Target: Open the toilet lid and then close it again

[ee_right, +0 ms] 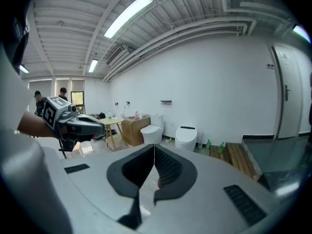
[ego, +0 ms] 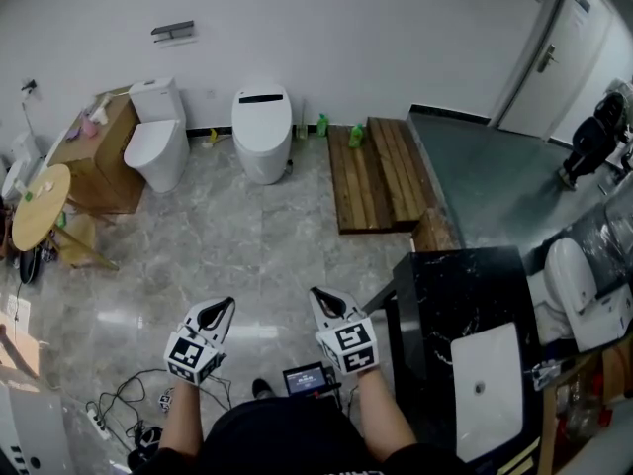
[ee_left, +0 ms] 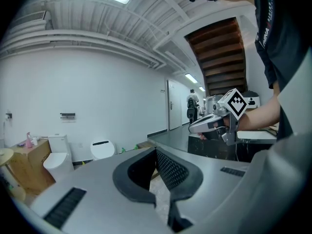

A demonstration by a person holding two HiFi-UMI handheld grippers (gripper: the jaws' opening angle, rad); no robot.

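I see my right gripper (ee_right: 154,149) with jaws together and empty, the toilet (ee_right: 186,136) far ahead by the wall (ee_right: 209,82)

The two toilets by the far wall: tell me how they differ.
The left toilet has a boxy tank behind it; the right toilet has none, just a dark strip on top. The left toilet stands beside the wooden cabinet; the right toilet stands apart. Both are white, lids closed.

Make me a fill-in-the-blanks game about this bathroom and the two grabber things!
1. In the head view, the toilet with a tank stands to the ____ of the rounded toilet.
2. The green bottles sit beside the ____ platform.
3. The jaws of the left gripper and the right gripper are ____ and hold nothing.
Missing words: left; wooden; shut.
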